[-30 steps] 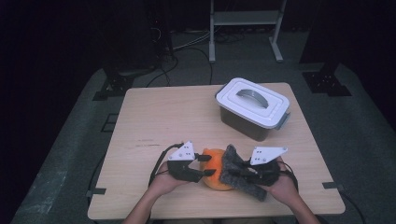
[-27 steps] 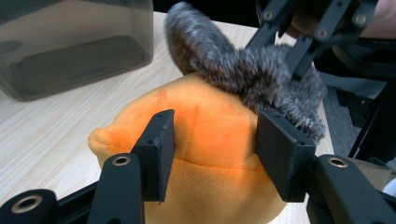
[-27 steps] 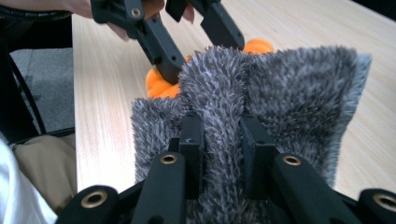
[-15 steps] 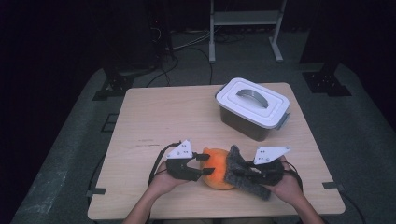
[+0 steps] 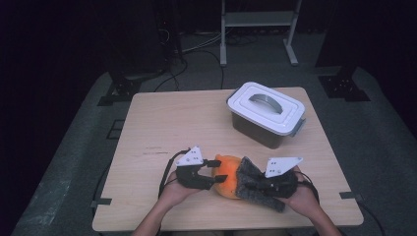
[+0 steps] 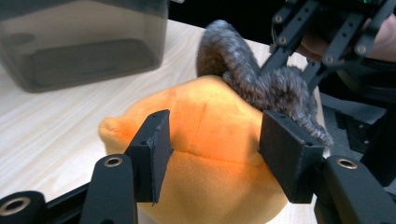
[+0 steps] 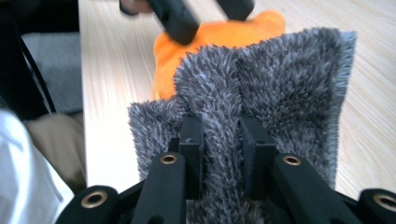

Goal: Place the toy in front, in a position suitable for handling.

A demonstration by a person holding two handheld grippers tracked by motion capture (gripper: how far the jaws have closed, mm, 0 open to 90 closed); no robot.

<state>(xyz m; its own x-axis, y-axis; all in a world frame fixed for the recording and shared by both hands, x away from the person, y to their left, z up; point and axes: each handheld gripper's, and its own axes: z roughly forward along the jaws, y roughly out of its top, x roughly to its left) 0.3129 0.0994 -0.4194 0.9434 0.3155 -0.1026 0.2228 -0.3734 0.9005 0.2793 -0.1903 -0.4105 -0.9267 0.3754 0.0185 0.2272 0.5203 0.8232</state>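
Note:
An orange plush toy [image 5: 226, 178] lies near the table's front edge. A grey furry cloth [image 5: 252, 186] leans against its right side and partly drapes over it. My left gripper [image 5: 216, 175] is open. In the left gripper view its jaws stand apart on either side of the top of the plush [image 6: 210, 135], with the grey cloth [image 6: 261, 81] behind it. My right gripper [image 7: 222, 140] is shut on a raised fold of the cloth [image 7: 285, 79]. The orange plush [image 7: 224, 35] shows just beyond.
A grey container with a white handled lid [image 5: 268, 112] stands at the back right of the wooden table [image 5: 167, 123]. Black stands and cables sit on the floor behind. A person's lap and white sleeve are at the table's near edge.
The right gripper with the grey cloth has shifted a little lower against the plush. The left gripper has stayed at the plush.

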